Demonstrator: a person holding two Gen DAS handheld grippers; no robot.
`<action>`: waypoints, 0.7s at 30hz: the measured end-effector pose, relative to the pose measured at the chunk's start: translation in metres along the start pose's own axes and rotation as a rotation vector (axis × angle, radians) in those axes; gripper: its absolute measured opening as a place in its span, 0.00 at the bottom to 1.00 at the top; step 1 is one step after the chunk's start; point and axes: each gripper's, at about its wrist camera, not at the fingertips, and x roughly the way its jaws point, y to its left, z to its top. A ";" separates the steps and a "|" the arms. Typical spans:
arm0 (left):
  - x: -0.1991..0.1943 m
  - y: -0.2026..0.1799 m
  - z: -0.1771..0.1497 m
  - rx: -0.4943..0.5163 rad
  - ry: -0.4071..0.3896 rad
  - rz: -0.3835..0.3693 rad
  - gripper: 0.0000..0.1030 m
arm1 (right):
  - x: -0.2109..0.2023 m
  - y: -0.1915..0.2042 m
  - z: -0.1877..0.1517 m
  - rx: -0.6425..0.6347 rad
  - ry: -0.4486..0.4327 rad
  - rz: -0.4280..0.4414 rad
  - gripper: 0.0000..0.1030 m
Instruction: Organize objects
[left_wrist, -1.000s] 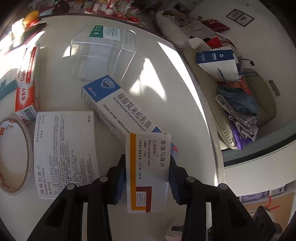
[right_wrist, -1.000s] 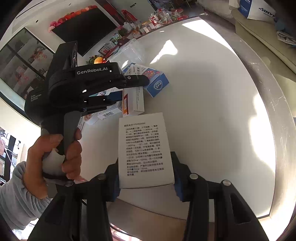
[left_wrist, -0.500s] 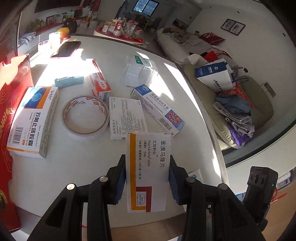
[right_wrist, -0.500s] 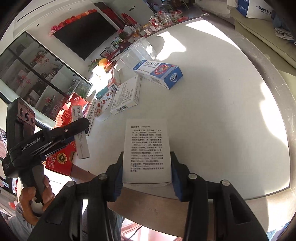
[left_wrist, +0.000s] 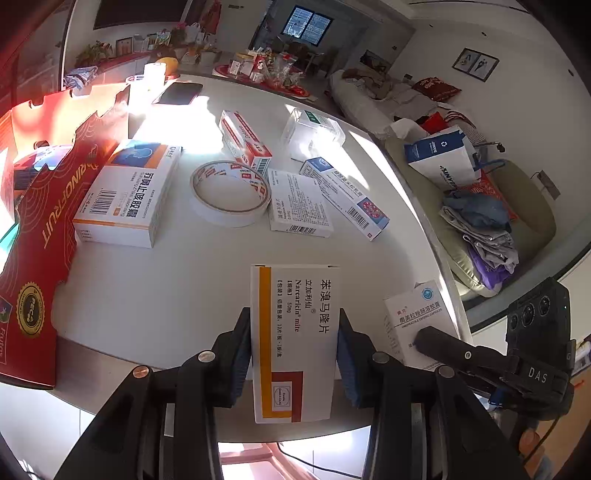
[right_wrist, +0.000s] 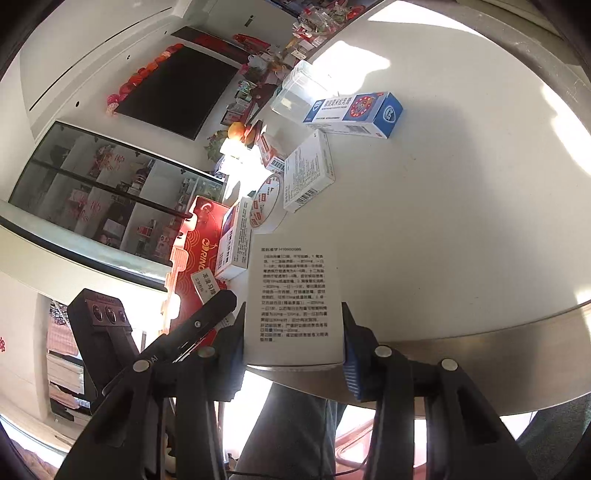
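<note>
left claw (left_wrist: 293, 343) pinching orange-striped box (left_wrist: 293, 332), right claw (right_wrist: 293, 332) pinching white text box (right_wrist: 293, 302) — both held side by side at table edge (right_wrist: 480, 328)

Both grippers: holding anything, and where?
Left gripper clamps an orange-striped medicine box by its long sides; right gripper clamps a white medicine box likewise.

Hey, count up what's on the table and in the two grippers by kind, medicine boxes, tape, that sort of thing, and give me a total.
Medicine boxes held in grippers: 2 (yellow-striped box in left gripper, white text box in right gripper)
Medicine boxes lying on the table: 4
Tape rolls: 1
Clear plastic boxes: 1
Phones: 1
Total: 9
</note>
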 end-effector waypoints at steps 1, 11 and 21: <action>-0.002 -0.001 0.000 0.009 -0.006 0.010 0.43 | 0.000 0.004 -0.004 -0.011 0.008 -0.006 0.41; -0.012 0.007 -0.008 0.036 -0.040 0.055 0.43 | 0.012 0.037 -0.017 -0.134 0.041 -0.090 0.41; -0.019 0.015 -0.013 0.037 -0.058 0.068 0.43 | 0.021 0.050 -0.024 -0.184 0.061 -0.114 0.41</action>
